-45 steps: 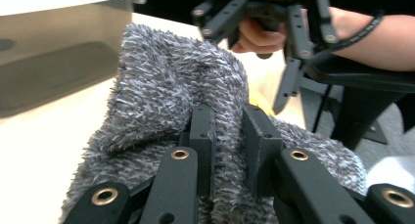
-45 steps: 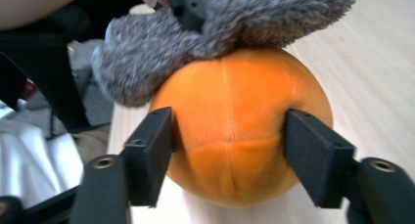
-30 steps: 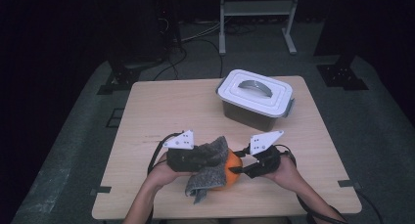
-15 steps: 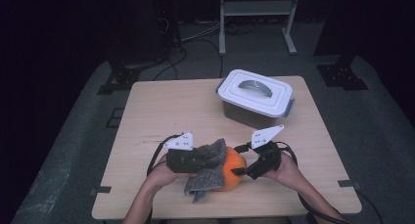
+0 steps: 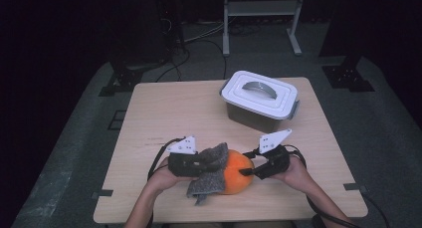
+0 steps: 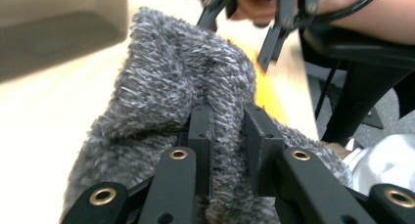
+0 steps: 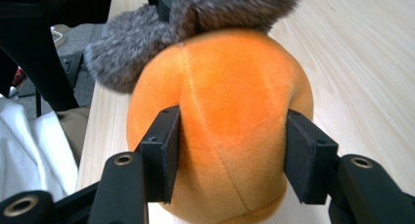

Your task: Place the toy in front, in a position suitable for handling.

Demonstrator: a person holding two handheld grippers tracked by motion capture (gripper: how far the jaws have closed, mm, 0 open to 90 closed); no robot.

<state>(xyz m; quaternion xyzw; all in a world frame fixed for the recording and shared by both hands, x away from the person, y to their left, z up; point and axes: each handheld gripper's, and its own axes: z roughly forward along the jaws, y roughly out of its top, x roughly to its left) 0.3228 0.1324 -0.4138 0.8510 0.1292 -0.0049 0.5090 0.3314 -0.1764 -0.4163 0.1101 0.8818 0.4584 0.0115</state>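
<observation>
Pinching grey fuzzy cloth (image 6: pixel 181 87) in left gripper (image 6: pixel 227 136), right gripper (image 7: pixel 230 150) just closing round half-covered orange plush ball (image 7: pixel 225 116)

The grey cloth (image 6: pixel 171 87) is a shaggy, long-piled knit, flecked light and dark, rough and matt. The orange ball (image 7: pixel 230 111) is short plush fabric, soft and velvety, with stitched seams across it. The bench (image 5: pixel 189 113) is pale wood with fine straight grain and a dull sheen. The lidded box (image 5: pixel 260 99) looks like smooth plastic, its white lid faintly glossy. Each claw is matt black plastic with brass-coloured rivets.
</observation>
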